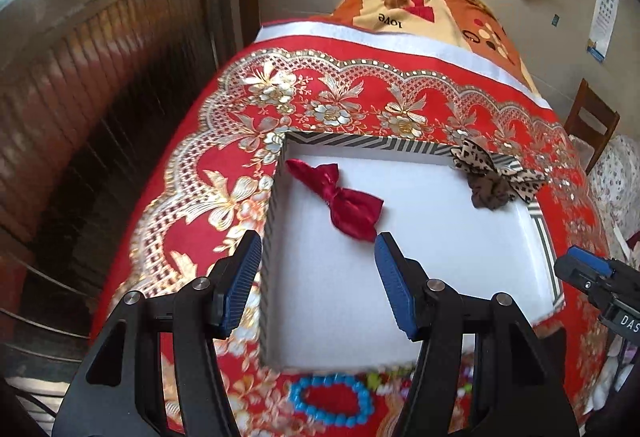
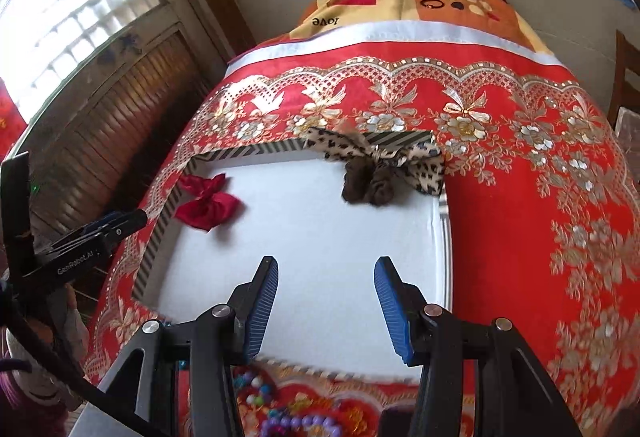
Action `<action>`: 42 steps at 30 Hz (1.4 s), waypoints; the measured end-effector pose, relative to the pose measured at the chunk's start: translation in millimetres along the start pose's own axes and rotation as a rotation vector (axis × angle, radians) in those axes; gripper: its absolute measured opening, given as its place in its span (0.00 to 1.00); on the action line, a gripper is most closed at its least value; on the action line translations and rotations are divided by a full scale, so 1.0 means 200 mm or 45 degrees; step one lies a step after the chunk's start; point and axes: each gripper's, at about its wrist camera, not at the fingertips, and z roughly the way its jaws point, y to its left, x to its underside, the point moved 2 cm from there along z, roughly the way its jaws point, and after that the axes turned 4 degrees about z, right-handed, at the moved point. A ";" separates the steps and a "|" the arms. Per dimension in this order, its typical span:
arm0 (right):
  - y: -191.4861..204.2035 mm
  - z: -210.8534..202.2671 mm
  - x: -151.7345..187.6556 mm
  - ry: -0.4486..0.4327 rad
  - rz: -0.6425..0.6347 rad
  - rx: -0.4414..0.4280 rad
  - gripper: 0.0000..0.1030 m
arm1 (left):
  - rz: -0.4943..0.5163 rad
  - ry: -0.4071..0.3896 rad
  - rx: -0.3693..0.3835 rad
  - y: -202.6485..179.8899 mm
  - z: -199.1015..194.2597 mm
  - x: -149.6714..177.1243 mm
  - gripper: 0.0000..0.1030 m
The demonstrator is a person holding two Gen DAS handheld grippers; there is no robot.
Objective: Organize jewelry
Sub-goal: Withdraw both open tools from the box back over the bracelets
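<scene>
A shallow white box with a striped rim [image 1: 540,233] [image 2: 442,213] lies on the red table. A red satin bow [image 1: 340,203] [image 2: 208,207] lies in its far left part. A leopard-print bow with a brown scrunchie [image 1: 498,177] [image 2: 384,165] lies over its far right corner. A blue bead bracelet [image 1: 330,403] lies on the cloth in front of the box. Multicoloured beads [image 2: 256,391] and a purple bead bracelet [image 2: 304,423] lie there too. My left gripper [image 1: 318,249] is open and empty over the box's left side. My right gripper [image 2: 326,271] is open and empty over the box's near part.
The table wears a red and gold floral cloth [image 1: 280,105] [image 2: 520,205], with a patterned blanket [image 1: 420,9] beyond it. A wooden shutter wall [image 1: 100,77] is at the left. A wooden chair [image 1: 592,121] stands at the right.
</scene>
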 end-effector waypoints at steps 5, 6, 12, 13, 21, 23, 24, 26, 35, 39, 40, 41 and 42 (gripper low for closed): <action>0.06 -0.07 0.10 -0.012 -0.001 0.004 0.47 | 0.007 -0.029 -0.006 0.02 -0.12 0.09 0.57; 0.07 -0.09 0.12 -0.020 -0.004 0.005 0.48 | 0.009 -0.034 -0.009 0.02 -0.14 0.11 0.57; 0.14 -0.21 0.22 -0.063 -0.012 0.001 0.59 | 0.022 -0.056 -0.005 0.02 -0.26 0.21 0.57; 0.15 -0.22 0.24 -0.068 -0.016 0.002 0.59 | 0.025 -0.059 -0.004 0.01 -0.27 0.22 0.57; 0.22 -0.31 0.36 -0.084 -0.032 0.008 0.59 | 0.038 -0.078 0.009 0.00 -0.38 0.33 0.57; 0.23 -0.33 0.39 -0.090 -0.035 0.009 0.59 | 0.037 -0.080 0.014 0.00 -0.40 0.36 0.57; 0.24 -0.34 0.40 -0.091 -0.037 0.012 0.59 | 0.037 -0.082 0.015 0.00 -0.41 0.37 0.57; 0.25 -0.35 0.42 -0.090 -0.041 0.017 0.59 | 0.037 -0.079 0.016 0.00 -0.42 0.38 0.57; 0.27 -0.38 0.49 -0.087 -0.041 0.019 0.59 | 0.049 -0.077 0.020 0.01 -0.46 0.44 0.57; 0.29 -0.38 0.51 -0.083 -0.042 0.020 0.59 | 0.043 -0.074 0.019 0.02 -0.46 0.46 0.57; 0.29 -0.38 0.52 -0.081 -0.044 0.023 0.59 | 0.042 -0.072 0.018 0.02 -0.46 0.46 0.57; 0.29 -0.37 0.52 -0.078 -0.044 0.024 0.59 | 0.040 -0.069 0.017 0.03 -0.46 0.46 0.57; 0.30 -0.37 0.52 -0.076 -0.044 0.023 0.59 | 0.039 -0.068 0.015 0.03 -0.46 0.47 0.57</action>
